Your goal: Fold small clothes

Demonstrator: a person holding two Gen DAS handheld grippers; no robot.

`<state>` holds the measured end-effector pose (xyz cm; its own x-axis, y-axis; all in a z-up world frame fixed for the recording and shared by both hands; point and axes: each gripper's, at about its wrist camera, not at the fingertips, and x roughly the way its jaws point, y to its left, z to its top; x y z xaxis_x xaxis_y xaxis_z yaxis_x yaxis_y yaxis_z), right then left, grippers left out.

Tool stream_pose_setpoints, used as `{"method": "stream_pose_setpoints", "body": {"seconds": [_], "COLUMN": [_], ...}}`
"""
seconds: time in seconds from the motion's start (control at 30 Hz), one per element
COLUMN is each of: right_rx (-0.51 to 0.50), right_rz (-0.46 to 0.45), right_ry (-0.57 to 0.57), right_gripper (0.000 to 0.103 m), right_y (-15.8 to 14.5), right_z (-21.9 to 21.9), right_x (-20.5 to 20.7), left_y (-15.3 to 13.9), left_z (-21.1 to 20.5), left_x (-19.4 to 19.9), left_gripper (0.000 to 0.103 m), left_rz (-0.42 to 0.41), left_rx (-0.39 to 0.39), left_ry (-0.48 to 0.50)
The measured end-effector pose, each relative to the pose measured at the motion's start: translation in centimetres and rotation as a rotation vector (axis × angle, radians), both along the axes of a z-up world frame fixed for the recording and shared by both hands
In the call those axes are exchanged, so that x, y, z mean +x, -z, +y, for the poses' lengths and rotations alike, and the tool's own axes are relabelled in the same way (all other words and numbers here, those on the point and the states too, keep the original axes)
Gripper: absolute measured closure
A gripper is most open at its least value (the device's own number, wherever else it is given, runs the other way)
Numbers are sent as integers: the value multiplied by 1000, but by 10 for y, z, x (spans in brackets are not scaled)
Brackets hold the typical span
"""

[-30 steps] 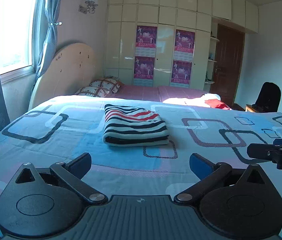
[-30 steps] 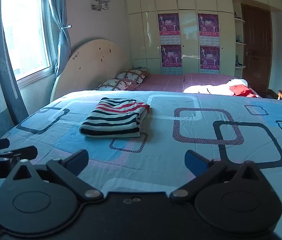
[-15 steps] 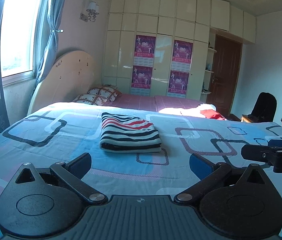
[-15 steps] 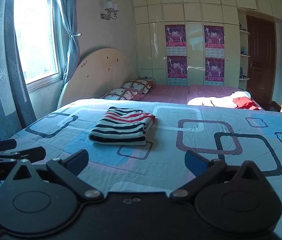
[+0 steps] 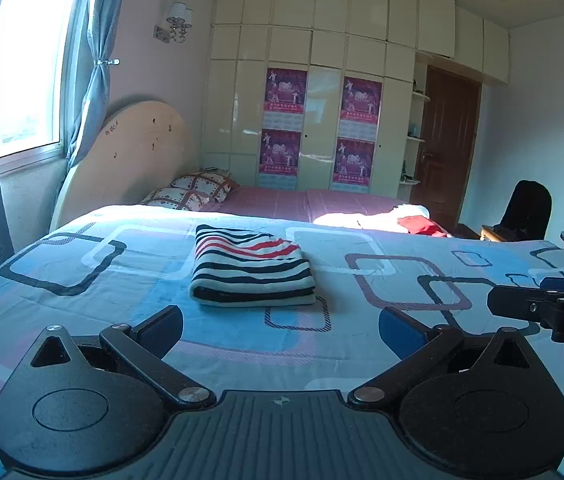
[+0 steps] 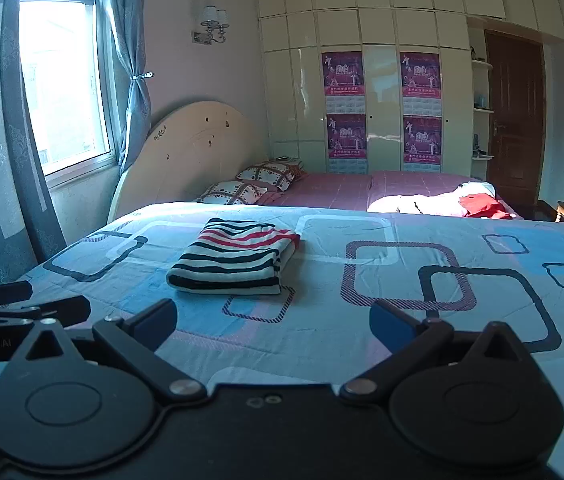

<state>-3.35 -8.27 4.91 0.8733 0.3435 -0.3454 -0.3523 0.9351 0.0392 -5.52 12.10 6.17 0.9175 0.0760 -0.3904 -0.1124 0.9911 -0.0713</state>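
A striped garment in black, white and red lies folded into a neat rectangle on the blue patterned bedspread. In the right wrist view the same folded garment sits left of centre. My left gripper is open, held back from the garment with nothing between its blue pads. My right gripper is also open and empty, a short way in front of the cloth. Each gripper shows at the edge of the other's view: the right gripper and the left gripper.
A second bed with a pink sheet, pillows and a red and white pile of clothes stands behind. A wardrobe wall, a brown door and a dark chair lie beyond. A window with curtains is at the left.
Both grippers have drawn back and tilted upward, so the folded garment sits lower and farther off in each view. The garment has not moved on the bed.
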Motion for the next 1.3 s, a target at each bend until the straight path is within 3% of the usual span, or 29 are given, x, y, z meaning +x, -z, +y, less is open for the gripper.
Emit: {"method": "stream_pose_setpoints", "body": {"seconds": [1.3], "right_rx": [-12], "right_rz": [-11], "right_ry": [-13], "right_gripper": [1], "right_y": [-1], "right_z": [1], "right_x": [1], "left_y": [2], "left_z": [-8], "left_x": [4], "left_gripper": [0], "left_rz": [-4], "left_rx": [6], "left_ry": [-11]}}
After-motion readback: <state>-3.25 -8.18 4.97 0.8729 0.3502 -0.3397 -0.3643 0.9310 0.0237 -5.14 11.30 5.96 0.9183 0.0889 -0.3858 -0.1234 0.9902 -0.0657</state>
